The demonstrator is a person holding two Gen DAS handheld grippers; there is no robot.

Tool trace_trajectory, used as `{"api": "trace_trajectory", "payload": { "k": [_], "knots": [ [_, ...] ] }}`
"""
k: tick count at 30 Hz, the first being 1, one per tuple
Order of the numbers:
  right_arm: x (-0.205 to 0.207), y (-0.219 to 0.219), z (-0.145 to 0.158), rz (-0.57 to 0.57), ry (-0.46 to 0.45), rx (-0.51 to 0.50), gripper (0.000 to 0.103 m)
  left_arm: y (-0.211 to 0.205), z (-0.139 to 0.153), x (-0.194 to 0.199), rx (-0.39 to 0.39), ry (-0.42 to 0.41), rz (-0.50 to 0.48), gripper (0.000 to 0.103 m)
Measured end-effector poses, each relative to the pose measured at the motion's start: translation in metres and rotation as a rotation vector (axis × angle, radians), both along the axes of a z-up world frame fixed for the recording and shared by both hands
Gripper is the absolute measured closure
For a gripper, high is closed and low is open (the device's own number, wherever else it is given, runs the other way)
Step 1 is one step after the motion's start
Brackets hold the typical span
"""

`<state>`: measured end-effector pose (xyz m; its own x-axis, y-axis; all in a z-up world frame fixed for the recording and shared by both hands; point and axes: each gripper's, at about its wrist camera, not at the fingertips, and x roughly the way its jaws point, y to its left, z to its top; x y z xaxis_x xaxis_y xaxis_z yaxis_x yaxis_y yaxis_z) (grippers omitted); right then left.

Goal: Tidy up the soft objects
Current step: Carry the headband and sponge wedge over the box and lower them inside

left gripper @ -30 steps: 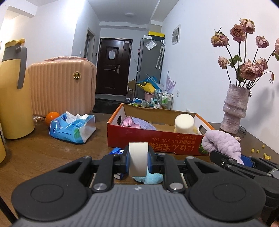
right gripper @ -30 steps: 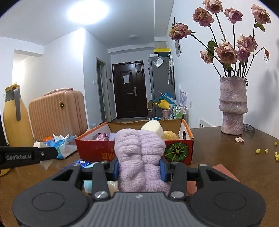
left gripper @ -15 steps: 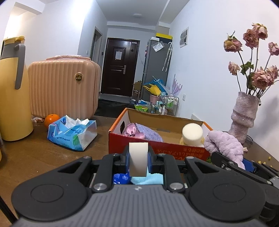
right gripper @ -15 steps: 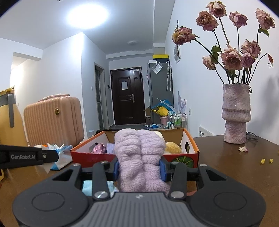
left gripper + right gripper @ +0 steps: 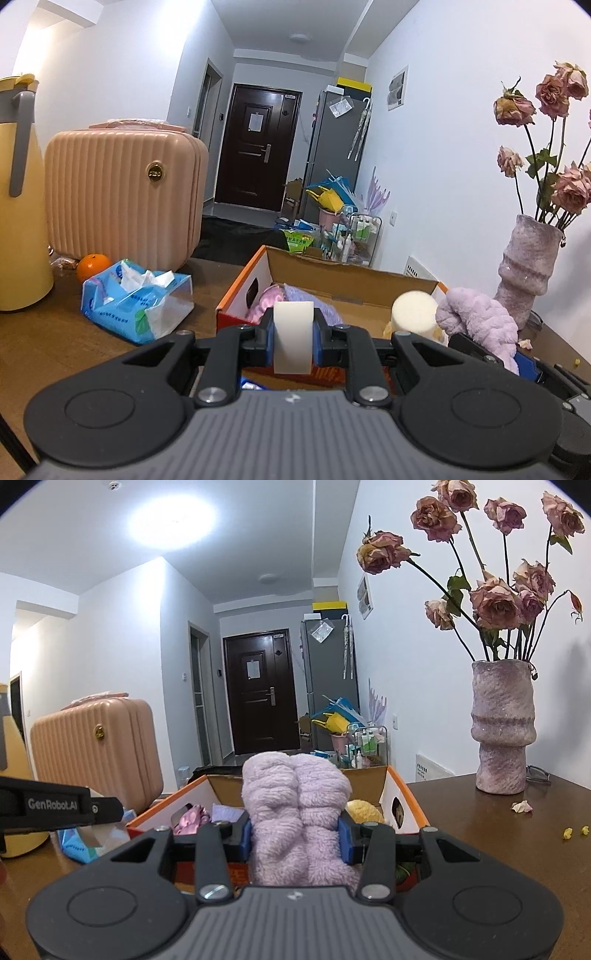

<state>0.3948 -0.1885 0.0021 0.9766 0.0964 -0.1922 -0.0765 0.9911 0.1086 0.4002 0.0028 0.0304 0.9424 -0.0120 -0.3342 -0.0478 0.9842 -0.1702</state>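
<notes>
left gripper point(image 5: 293, 338): jaws pinching a white sponge block point(image 5: 293, 336) upright between the blue pads
right gripper point(image 5: 295, 834): jaws clamped on a fluffy lilac towel point(image 5: 297, 812), which bulges above the pads
cardboard box point(image 5: 332, 275): just ahead of both grippers, open-topped, holding a cream foam cylinder point(image 5: 413, 312) and a pink cloth point(image 5: 190, 818)
tissue pack point(image 5: 138, 301): ahead-left of the left gripper, on the table

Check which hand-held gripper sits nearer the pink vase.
Right. The right hand-held gripper, clamped on the purple towel, sits between the left one and the vase. The left hand-held gripper, holding the white sponge, is farther off.
</notes>
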Motion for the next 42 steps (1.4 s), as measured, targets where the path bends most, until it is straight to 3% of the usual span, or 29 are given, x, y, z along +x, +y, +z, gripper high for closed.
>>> {"api": "trace_trajectory", "payload": {
  "k": [16, 42],
  "knots": [
    [0.042, 0.003, 0.000, -0.036, 0.014, 0.024, 0.062, 0.004, 0.003, 0.037, -0.024, -0.019, 0.015, 0.084],
    [0.112, 0.004, 0.002, -0.071, 0.052, 0.020, 0.061, -0.005, -0.007, 0.117, 0.021, 0.001, -0.004, 0.084]
  ]
}}
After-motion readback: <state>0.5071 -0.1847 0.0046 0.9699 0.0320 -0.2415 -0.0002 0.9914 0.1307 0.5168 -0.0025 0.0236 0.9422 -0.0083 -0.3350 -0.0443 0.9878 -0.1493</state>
